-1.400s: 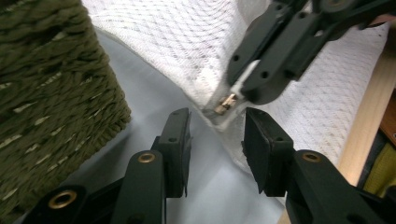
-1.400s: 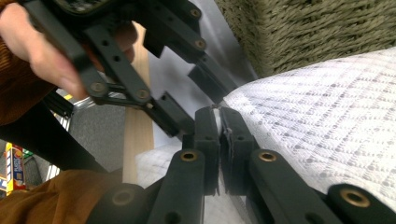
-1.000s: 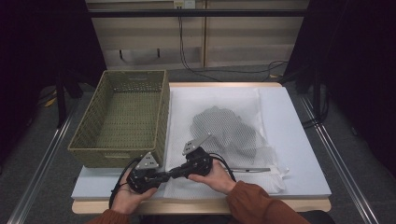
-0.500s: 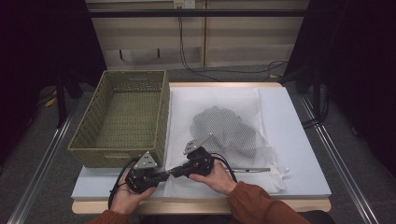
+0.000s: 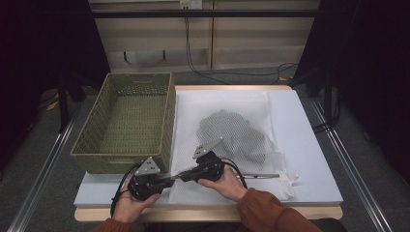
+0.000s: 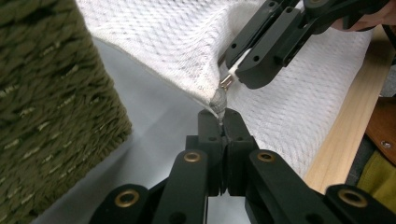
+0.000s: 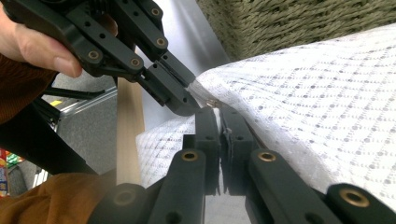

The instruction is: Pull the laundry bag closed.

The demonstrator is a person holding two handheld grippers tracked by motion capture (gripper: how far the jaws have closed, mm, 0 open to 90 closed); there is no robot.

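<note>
At the near edge of the tabletop (image 5: 309,145), two hand-held grippers meet over the near left corner of a white mesh laundry bag (image 5: 251,125). The left hand-held gripper (image 5: 167,181), held in the left hand (image 5: 126,207), has its jaws fully closed on the bunched corner seam of the bag; in the left gripper view the gathered fabric emerges directly between the two pads (image 6: 219,122). The right hand-held gripper (image 5: 183,177), held in the right hand (image 5: 226,183), points toward the left one, and its jaws are likewise closed, clamping the metal zipper pull (image 6: 227,82) just beside that corner. The two sets of jaw tips lie close together, almost touching. The corner of the bag is lifted slightly off the tabletop; the remainder of the bag lies flat across the centre of the surface. A dark garment (image 5: 232,133) is visible through the mesh, well beyond the grippers. To the left of the bag, just beside its edge, stands an olive woven basket (image 5: 92,145), upright, on the far left part of the tabletop
</note>
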